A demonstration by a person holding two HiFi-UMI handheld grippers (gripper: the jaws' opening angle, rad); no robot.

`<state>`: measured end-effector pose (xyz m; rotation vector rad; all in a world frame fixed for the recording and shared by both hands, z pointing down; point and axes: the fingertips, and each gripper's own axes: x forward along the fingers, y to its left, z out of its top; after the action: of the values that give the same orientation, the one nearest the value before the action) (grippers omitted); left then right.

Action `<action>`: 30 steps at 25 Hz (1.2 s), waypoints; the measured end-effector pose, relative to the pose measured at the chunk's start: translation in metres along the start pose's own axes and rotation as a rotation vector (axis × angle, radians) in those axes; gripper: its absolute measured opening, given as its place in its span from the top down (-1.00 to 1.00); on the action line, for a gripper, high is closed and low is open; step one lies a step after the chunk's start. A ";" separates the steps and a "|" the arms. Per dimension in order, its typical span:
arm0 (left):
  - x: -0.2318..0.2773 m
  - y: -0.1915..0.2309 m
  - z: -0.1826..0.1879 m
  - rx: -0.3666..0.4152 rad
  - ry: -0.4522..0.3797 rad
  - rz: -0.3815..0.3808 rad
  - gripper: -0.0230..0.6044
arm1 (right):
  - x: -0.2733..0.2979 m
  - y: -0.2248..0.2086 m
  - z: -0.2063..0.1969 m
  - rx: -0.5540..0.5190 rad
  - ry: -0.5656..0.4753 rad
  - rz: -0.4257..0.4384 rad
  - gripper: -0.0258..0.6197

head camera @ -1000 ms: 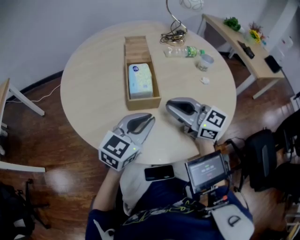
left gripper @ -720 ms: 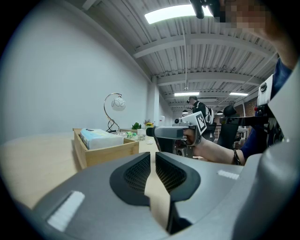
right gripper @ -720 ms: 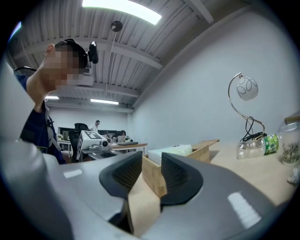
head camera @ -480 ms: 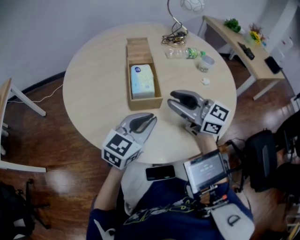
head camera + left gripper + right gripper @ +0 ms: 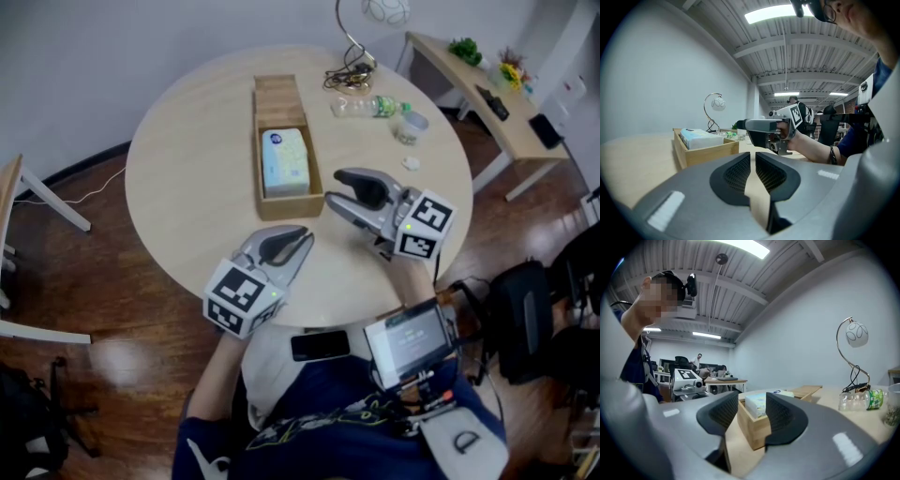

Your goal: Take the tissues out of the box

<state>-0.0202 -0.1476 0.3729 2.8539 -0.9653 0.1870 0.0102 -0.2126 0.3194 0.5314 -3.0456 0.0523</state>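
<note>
A pale blue tissue pack (image 5: 284,161) lies in the near half of a long wooden box (image 5: 291,207) on the round table (image 5: 187,159). My right gripper (image 5: 333,190) hovers just right of the box's near corner, and its jaws have just been opening with nothing between them. In the right gripper view, the right gripper (image 5: 752,411) points at the box (image 5: 757,427) and the tissue pack (image 5: 757,404). My left gripper (image 5: 302,239) rests shut near the table's front edge, short of the box. The left gripper (image 5: 753,161) shows its pads together, holding nothing.
A bent-arm lamp (image 5: 361,37) with cables, a plastic bottle (image 5: 370,106) and a clear cup (image 5: 410,125) stand at the table's far right. The box's far compartment (image 5: 277,98) holds nothing. A phone (image 5: 319,346) lies on the person's lap.
My right gripper has lifted and moved toward the box's near right corner, and its jaws have parted. The left gripper has stayed where it was.
</note>
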 end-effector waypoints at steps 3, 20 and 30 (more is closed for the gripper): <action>0.000 0.000 0.000 0.016 0.001 -0.005 0.81 | 0.008 0.000 0.003 -0.024 0.010 -0.004 0.40; 0.000 0.001 -0.001 0.028 0.003 -0.009 0.81 | 0.058 -0.009 0.003 -0.079 0.093 -0.034 -0.14; 0.000 0.000 -0.001 0.024 0.003 -0.008 0.81 | 0.087 -0.028 -0.014 0.007 0.260 -0.122 -0.48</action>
<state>-0.0201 -0.1479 0.3742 2.8783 -0.9567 0.2039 -0.0610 -0.2675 0.3388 0.6538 -2.7566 0.1167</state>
